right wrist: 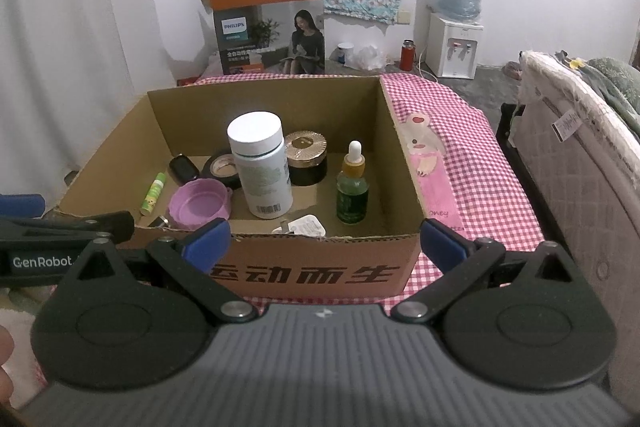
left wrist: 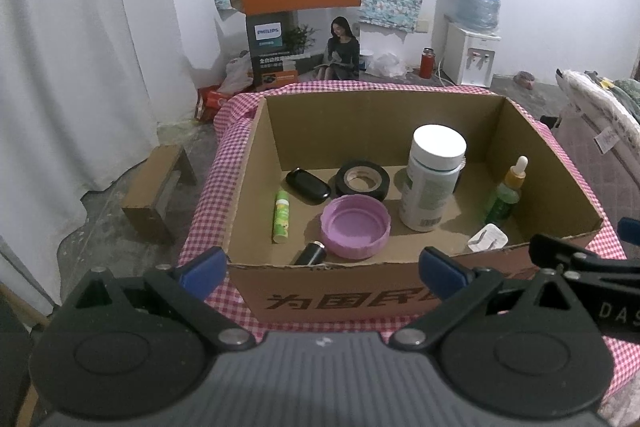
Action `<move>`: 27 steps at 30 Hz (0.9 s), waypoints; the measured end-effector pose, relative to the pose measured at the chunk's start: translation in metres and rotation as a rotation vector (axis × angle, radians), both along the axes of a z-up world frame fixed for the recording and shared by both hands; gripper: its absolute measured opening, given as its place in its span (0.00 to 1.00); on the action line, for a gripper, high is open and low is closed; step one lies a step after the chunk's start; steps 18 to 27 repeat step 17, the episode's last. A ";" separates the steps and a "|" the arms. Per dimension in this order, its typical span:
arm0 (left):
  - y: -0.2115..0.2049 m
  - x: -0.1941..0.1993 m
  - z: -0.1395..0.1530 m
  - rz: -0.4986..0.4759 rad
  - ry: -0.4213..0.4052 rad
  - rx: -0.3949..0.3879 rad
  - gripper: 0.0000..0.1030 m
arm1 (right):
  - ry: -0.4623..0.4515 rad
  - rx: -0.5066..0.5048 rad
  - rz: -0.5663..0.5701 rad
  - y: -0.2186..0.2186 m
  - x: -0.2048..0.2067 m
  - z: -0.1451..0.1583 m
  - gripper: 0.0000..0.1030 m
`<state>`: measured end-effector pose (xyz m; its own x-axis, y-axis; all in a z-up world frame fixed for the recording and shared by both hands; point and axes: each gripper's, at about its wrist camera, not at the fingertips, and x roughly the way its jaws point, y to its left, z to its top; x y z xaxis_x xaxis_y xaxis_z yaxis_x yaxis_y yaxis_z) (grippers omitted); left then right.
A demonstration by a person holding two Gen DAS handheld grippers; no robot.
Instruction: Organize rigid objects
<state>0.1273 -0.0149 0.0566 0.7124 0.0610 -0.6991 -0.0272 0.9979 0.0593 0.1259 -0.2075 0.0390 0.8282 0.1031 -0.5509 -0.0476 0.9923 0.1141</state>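
Observation:
An open cardboard box (left wrist: 256, 211) (right wrist: 400, 155) sits on a pink checked cloth. Inside stand a white pill bottle (left wrist: 432, 179) (right wrist: 262, 167), a green dropper bottle (left wrist: 506, 193) (right wrist: 352, 187) and a gold-lidded black jar (right wrist: 306, 159). A purple lid (left wrist: 355, 227) (right wrist: 198, 203), black tape roll (left wrist: 362, 179), black oval case (left wrist: 308, 185), green tube (left wrist: 281, 215) (right wrist: 153, 193) and white plug (left wrist: 488, 237) (right wrist: 304, 225) lie on its floor. My left gripper (left wrist: 322, 267) and right gripper (right wrist: 324, 237) are open and empty, just in front of the box's near wall.
The checked cloth (right wrist: 480, 163) extends to the right of the box, with a pink cartoon towel (right wrist: 428, 167) on it. A bed (right wrist: 580, 131) stands at the right. A Philips carton (left wrist: 304, 27), a water dispenser (left wrist: 474, 55) and a small cardboard block (left wrist: 156, 187) are on the floor.

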 end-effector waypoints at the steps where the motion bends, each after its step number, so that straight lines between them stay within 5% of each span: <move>1: 0.000 0.000 0.000 0.000 0.001 0.000 1.00 | 0.000 0.000 0.000 0.000 0.000 0.000 0.99; 27: 0.000 -0.001 0.000 0.000 -0.001 0.001 1.00 | -0.002 -0.002 0.000 0.001 0.000 0.000 0.99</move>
